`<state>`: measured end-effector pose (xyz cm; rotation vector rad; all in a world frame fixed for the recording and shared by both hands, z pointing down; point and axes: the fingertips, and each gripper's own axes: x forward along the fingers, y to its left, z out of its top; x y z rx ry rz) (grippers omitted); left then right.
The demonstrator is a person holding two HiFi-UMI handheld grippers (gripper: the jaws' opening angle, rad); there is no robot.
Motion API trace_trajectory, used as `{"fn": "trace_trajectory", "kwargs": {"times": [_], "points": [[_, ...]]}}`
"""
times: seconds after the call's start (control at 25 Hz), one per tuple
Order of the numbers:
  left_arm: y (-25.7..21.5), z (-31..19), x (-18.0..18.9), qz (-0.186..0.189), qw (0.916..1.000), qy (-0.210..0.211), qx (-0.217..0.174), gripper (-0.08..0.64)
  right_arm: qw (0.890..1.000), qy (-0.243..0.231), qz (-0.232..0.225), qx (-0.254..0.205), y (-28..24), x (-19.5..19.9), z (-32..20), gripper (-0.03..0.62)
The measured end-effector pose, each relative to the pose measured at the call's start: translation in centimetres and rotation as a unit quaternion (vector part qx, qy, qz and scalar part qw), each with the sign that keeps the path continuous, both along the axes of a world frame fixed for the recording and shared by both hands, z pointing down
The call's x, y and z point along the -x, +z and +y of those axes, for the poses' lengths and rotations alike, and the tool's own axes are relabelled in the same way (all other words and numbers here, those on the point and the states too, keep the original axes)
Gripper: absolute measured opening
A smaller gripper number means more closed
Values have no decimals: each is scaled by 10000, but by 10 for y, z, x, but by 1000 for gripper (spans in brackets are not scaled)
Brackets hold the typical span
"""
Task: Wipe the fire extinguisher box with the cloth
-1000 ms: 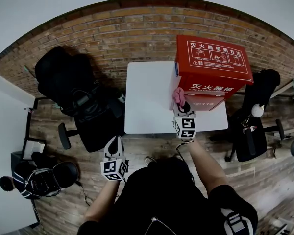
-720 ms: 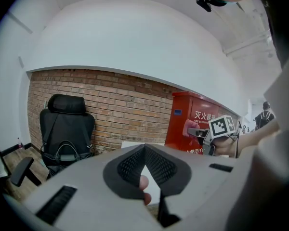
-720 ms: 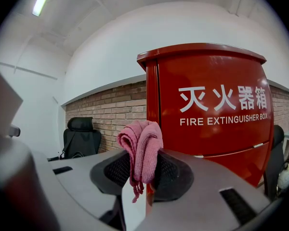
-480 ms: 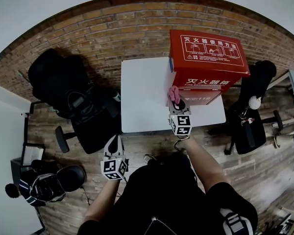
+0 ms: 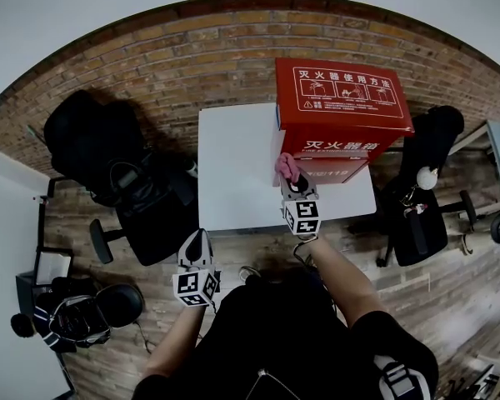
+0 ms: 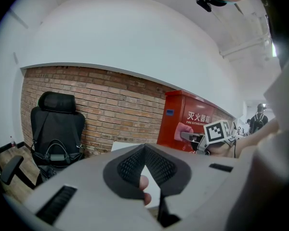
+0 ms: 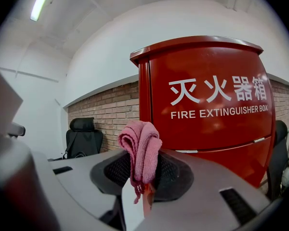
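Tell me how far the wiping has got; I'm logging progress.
Done: the pink cloth is clamped in the right tool. In hand: it is held at a front corner of the red fire extinguisher box; contact is unclear. Left: the wiping itself; no wiped patch shows. The left tool is shut, empty.

left half of white square tabletop [image 5: 233, 173] wide open, big red metal fire extinguisher box [image 5: 342, 111] hogging the right, black office chair [image 5: 121, 169] crowding the left edge

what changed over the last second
Hardly anything: the head camera shifted, but the right gripper keeps the pink cloth clamped at the front left edge of the fire extinguisher box. The left gripper stays low, shut and empty.
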<state>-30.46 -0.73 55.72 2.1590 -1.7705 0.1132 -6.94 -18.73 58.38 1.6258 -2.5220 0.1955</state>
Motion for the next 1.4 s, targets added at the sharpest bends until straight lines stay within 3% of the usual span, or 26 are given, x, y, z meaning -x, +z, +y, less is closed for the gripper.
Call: {"fn": "trace_trajectory", "kwargs": {"times": [0.8, 1.4], "points": [[-8, -10, -66, -29, 9999, -109, -32, 18, 9987, -496, 153, 3, -5, -32, -5, 112], [-11, -15, -89, -71, 9998, -152, -58, 18, 9981, -611, 118, 0, -5, -51, -6, 112]]}}
